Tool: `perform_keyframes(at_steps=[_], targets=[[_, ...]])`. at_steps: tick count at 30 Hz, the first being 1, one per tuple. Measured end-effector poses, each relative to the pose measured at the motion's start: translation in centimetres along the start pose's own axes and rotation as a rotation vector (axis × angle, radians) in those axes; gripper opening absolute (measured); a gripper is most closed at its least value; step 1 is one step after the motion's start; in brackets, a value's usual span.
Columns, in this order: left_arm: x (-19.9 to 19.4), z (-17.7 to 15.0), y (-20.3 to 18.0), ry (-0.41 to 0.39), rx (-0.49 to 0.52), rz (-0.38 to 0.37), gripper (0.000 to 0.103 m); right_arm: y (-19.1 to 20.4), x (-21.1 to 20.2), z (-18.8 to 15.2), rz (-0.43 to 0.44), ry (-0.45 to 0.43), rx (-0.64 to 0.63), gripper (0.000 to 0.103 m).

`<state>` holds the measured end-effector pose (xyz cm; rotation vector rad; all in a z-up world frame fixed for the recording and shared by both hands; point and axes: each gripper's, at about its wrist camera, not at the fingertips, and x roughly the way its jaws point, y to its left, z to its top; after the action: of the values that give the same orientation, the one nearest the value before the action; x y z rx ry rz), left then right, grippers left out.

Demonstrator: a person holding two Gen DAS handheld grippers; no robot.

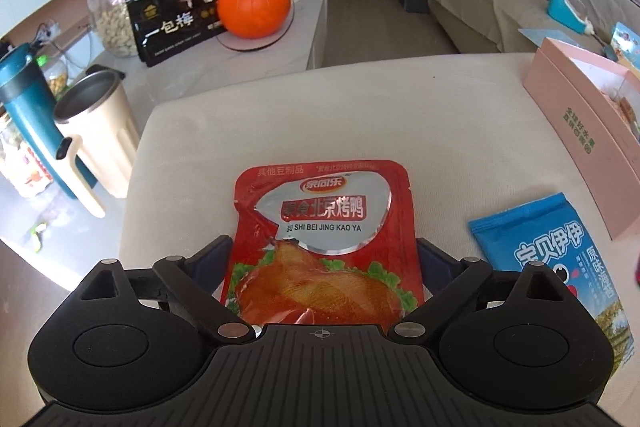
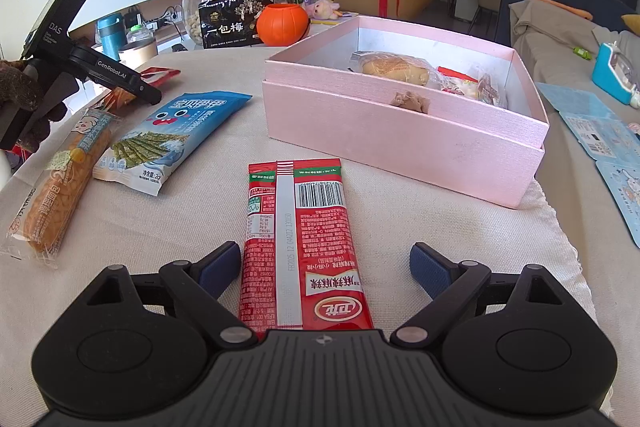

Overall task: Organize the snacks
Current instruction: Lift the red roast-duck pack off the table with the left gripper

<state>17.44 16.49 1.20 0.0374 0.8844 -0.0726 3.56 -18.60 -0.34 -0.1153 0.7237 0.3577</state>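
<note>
A: Left tongs (image 1: pixel 324 251) status?
B: Spread wide, straddling the red foil roast-duck snack pouch (image 1: pixel 324 227). Pouch flat on the beige cloth-covered table (image 1: pixel 360 107), pads beside its edges, contact unclear.
A: Right tongs (image 2: pixel 325 263)?
B: Also wide, nothing gripped. Long red snack packet w/ barcode (image 2: pixel 304 247) lies btwn the fingers, back side up, nearer the left finger.
A: Other stuff?
B: Blue seaweed snack packet (image 2: pixel 172 139) and clear-wrapped bread stick (image 2: pixel 64 183) to its left. Open pink cardboard box (image 2: pixel 400 131) behind, few snacks inside.
</note>
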Motion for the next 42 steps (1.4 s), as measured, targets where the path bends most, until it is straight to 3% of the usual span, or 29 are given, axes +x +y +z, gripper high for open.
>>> perform_keyframes(at_steps=[6, 8, 10, 15, 21, 25, 28, 36, 39, 42], targets=[[-1.5, -0.8, -0.9, -0.057, -0.03, 0.044, 0.087, -0.1, 0.3, 0.2, -0.019, 0.015, 0.014, 0.1], [-2.3, -1.0, -1.1, -0.078, -0.034, 0.057, 0.074, 0.0, 0.4, 0.3, -0.024, 0.017, 0.015, 0.101], [-3.2, -1.2, -0.7, -0.081, -0.07, 0.032, 0.067, 0.0, 0.6, 0.4, -0.03, 0.021, 0.019, 0.102], [-4.7, -2.9, -0.6, -0.082, -0.099, -0.025, 0.064, -0.1, 0.6, 0.4, -0.03, 0.022, 0.02, 0.103], [-7.7, -4.5, -0.5, -0.144, -0.166, -0.096, 0.063, -0.1, 0.6, 0.4, -0.03, 0.022, 0.021, 0.103], [-10.8, -4.8, -0.8, -0.228, -0.164, -0.108, 0.063, -0.1, 0.6, 0.4, -0.03, 0.023, 0.021, 0.103], [-12.7, -4.9, -0.4, -0.274, -0.218, -0.14, 0.063, -0.1, 0.6, 0.4, -0.026, 0.024, 0.022, 0.103], [-13.4, -7.0, 1.3, -0.341, -0.322, -0.137, 0.063, 0.2, 1.0, 1.8, -0.033, 0.109, 0.038, 0.103], [-14.3, -8.0, 1.8, -0.348, -0.329, -0.113, 0.063, 0.6, 0.3, 3.1, 0.052, 0.101, 0.089, 0.095], [-15.0, -8.9, 2.1, -0.323, -0.341, -0.063, 0.064, 2.7, -1.0, 4.4, 0.148, 0.056, 0.091, 0.095]])
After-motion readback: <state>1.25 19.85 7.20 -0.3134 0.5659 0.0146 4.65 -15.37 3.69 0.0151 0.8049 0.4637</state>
